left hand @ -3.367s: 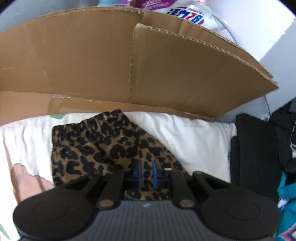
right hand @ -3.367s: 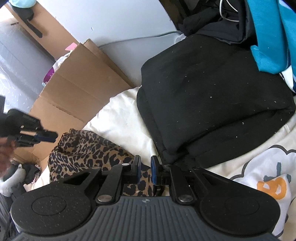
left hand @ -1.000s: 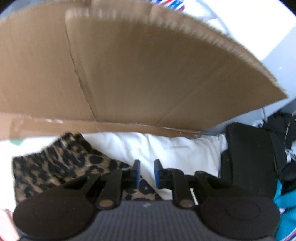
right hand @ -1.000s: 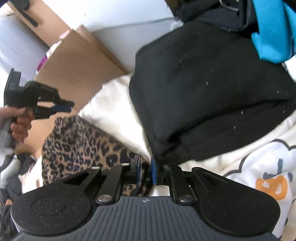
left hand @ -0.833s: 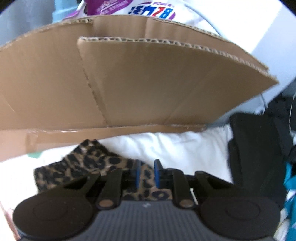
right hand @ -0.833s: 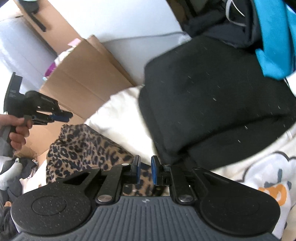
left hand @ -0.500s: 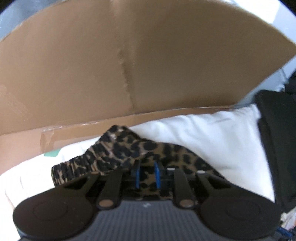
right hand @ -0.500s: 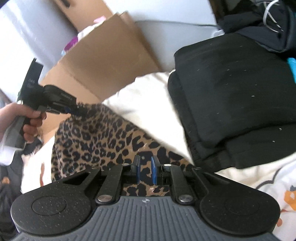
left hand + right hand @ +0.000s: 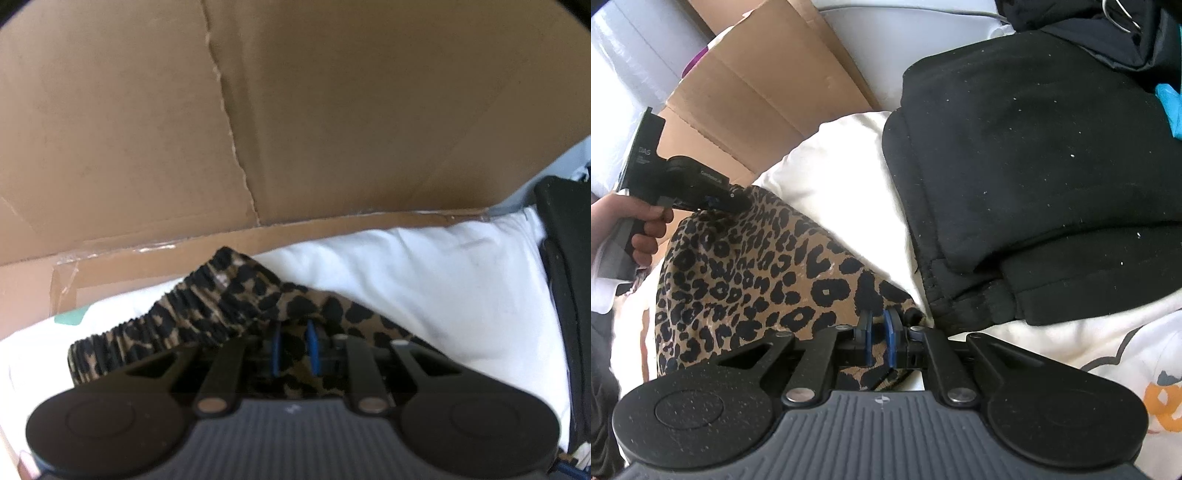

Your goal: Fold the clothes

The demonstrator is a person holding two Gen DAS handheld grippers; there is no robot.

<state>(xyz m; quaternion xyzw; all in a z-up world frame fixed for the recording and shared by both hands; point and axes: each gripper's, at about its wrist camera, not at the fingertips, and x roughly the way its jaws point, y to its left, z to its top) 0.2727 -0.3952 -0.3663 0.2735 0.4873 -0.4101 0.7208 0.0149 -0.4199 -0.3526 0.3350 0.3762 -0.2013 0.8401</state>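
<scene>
A leopard-print garment [image 9: 757, 266] lies on white bedding [image 9: 842, 162], pulled up between both grippers. My right gripper [image 9: 879, 328] is shut on its near corner, with fabric pinched between the blue pads. In the right wrist view my left gripper [image 9: 735, 199], held by a hand [image 9: 639, 229], grips the far corner. In the left wrist view the leopard-print garment [image 9: 229, 306] shows its gathered elastic waistband at the left, and the left gripper [image 9: 293, 332] is shut on fabric.
A folded black garment [image 9: 1034, 166] lies just right of the leopard piece, with its edge [image 9: 569, 258] also at the right of the left wrist view. Flat cardboard [image 9: 295, 110] stands close behind the bedding. A teal garment [image 9: 1171, 107] sits at the far right.
The left gripper, open in the air a second ago, has come down onto the garment's far corner and shut. The fabric now rises stretched between the two grippers.
</scene>
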